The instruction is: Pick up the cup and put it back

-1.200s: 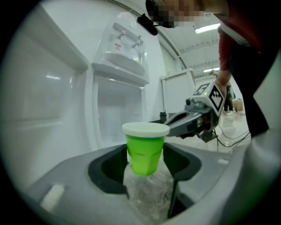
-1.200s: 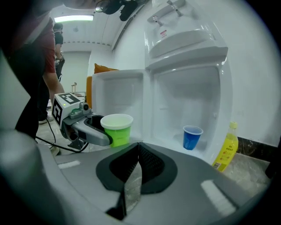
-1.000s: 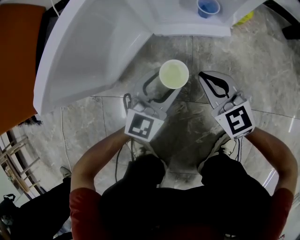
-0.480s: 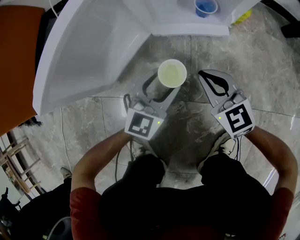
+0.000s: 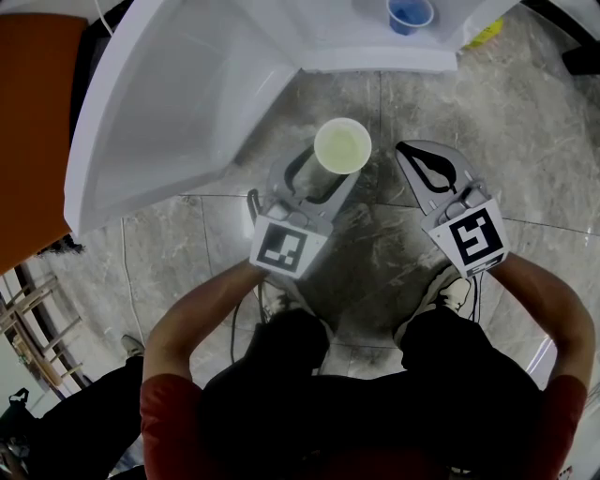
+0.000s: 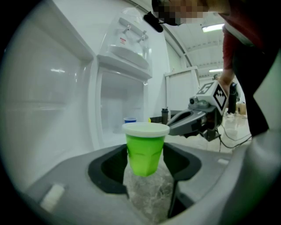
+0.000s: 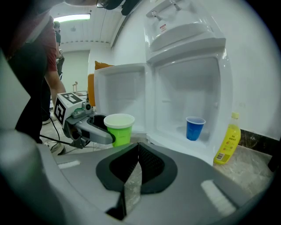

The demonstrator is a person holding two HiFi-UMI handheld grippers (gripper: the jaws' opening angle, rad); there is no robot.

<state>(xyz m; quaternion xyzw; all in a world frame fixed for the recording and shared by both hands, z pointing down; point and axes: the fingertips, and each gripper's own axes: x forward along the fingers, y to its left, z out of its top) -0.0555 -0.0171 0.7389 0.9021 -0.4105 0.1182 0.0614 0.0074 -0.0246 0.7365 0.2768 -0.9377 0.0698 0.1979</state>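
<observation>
Jaws pinching only the tapered lower wall of the green cup (image 6: 144,151) could let it slip or tip on the way to the fridge (image 7: 184,88); whether it holds liquid we cannot tell. Our left gripper (image 5: 326,176), spread wide, clamps it at frame centre above the floor (image 5: 375,262); our right gripper (image 7: 137,147) is closed, empty.

open fridge door (image 5: 178,103) left, blue cup (image 5: 411,13) inside

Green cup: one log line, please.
left gripper: shut on green plastic cup | right gripper: shut, empty | blue plastic cup: inside white fridge
</observation>
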